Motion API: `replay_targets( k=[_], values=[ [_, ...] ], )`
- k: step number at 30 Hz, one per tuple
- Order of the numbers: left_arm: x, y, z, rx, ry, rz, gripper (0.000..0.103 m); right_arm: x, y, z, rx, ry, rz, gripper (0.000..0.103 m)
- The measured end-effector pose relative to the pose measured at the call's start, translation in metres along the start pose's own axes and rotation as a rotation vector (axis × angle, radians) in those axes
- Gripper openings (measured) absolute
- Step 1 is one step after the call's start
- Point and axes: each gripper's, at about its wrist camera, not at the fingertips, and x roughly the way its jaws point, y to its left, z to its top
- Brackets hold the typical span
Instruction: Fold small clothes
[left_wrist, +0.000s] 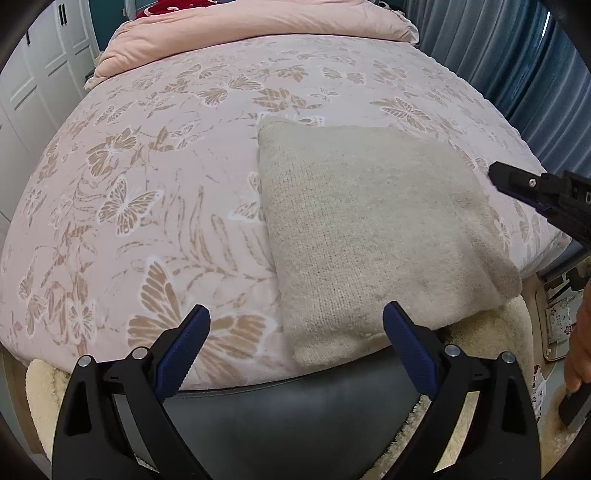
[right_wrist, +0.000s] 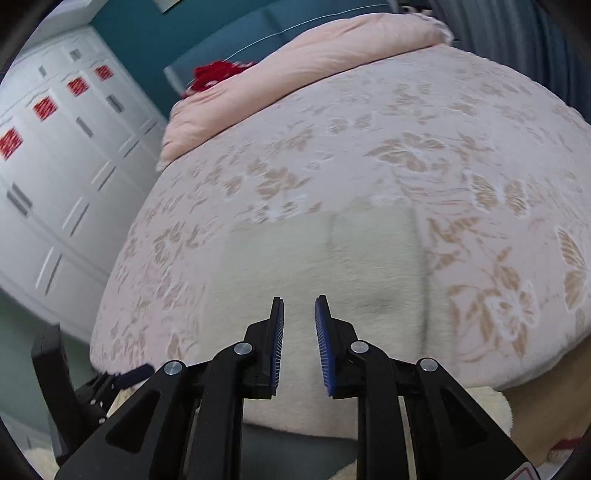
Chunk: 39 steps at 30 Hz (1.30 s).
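A cream knitted garment lies folded into a rectangle on the pink butterfly bedspread, near the bed's front edge. My left gripper is open wide and empty, held just in front of the garment's near left corner. My right gripper is open with a narrow gap and empty, hovering above the garment, which is blurred in the right wrist view. The right gripper also shows at the right edge of the left wrist view, over the garment's right side.
A folded pink duvet lies across the head of the bed. White wardrobe doors stand on the left, blue curtains on the right. A dark bed-end panel and cream fluffy rug sit below the front edge.
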Motion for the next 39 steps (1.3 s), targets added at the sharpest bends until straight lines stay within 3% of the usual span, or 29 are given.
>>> replay_targets(
  k=[3,6,10,11,12,14,16,21,22,23,24,27,29,31,32,33,35,37,38,39],
  values=[
    [-0.001,0.002,-0.002,-0.008,0.001,0.010,0.092,0.076,0.009,-0.035,-0.057,0.224,-0.030,0.018],
    [-0.003,0.007,-0.005,-0.019,0.004,0.020,0.092,0.068,0.008,-0.035,-0.015,0.176,-0.019,0.013],
    [-0.004,0.010,-0.008,-0.026,0.005,0.016,0.093,0.015,-0.005,-0.013,0.044,0.053,-0.059,0.017],
    [-0.003,0.011,-0.008,-0.032,0.008,0.010,0.093,0.003,-0.013,-0.010,0.050,0.019,-0.096,0.024],
    [-0.001,0.010,-0.007,-0.032,0.012,0.007,0.093,-0.004,-0.022,-0.008,0.065,-0.004,-0.131,0.041],
    [0.000,0.007,-0.007,-0.024,0.017,0.003,0.093,-0.011,-0.046,-0.007,0.120,-0.023,-0.192,0.061],
    [-0.001,0.005,-0.008,-0.018,0.013,0.000,0.093,-0.010,-0.072,-0.008,0.188,-0.011,-0.223,0.062],
    [0.000,0.002,-0.010,-0.004,0.023,0.005,0.093,0.026,-0.108,-0.012,0.298,0.074,-0.174,0.066],
    [0.000,0.002,-0.009,-0.003,0.021,0.006,0.093,0.030,-0.106,-0.012,0.284,0.084,-0.167,0.061],
    [0.000,0.001,-0.009,0.002,0.019,0.010,0.093,0.028,-0.100,-0.008,0.257,0.076,-0.150,0.032],
    [-0.001,0.000,-0.009,0.007,0.015,0.014,0.093,0.021,-0.093,-0.003,0.229,0.045,-0.150,0.016],
    [-0.002,-0.002,-0.008,0.018,0.006,0.026,0.093,-0.015,-0.074,0.011,0.162,-0.099,-0.119,0.012],
    [-0.001,-0.003,-0.007,0.017,0.011,0.023,0.093,-0.022,-0.075,0.015,0.151,-0.128,-0.132,0.012],
    [0.001,-0.006,-0.005,0.022,0.013,0.020,0.093,0.000,-0.089,0.012,0.141,-0.063,-0.184,0.012],
    [0.002,-0.007,-0.003,0.024,0.011,0.015,0.093,0.022,-0.100,0.006,0.139,0.013,-0.226,0.012],
    [0.002,-0.008,-0.001,0.022,0.008,0.004,0.093,0.041,-0.110,0.000,0.147,0.081,-0.245,0.014],
    [0.004,-0.009,0.004,0.013,0.003,-0.038,0.093,0.032,-0.114,-0.006,0.180,0.031,-0.219,0.021],
    [0.005,-0.009,0.010,0.002,-0.009,-0.060,0.094,0.016,-0.113,-0.006,0.206,-0.007,-0.187,0.039],
    [0.006,-0.008,0.013,-0.010,-0.015,-0.060,0.094,0.011,-0.112,-0.006,0.220,-0.025,-0.183,0.062],
    [0.008,-0.006,0.016,-0.028,-0.016,-0.062,0.096,0.008,-0.112,-0.008,0.230,-0.036,-0.173,0.077]
  ],
)
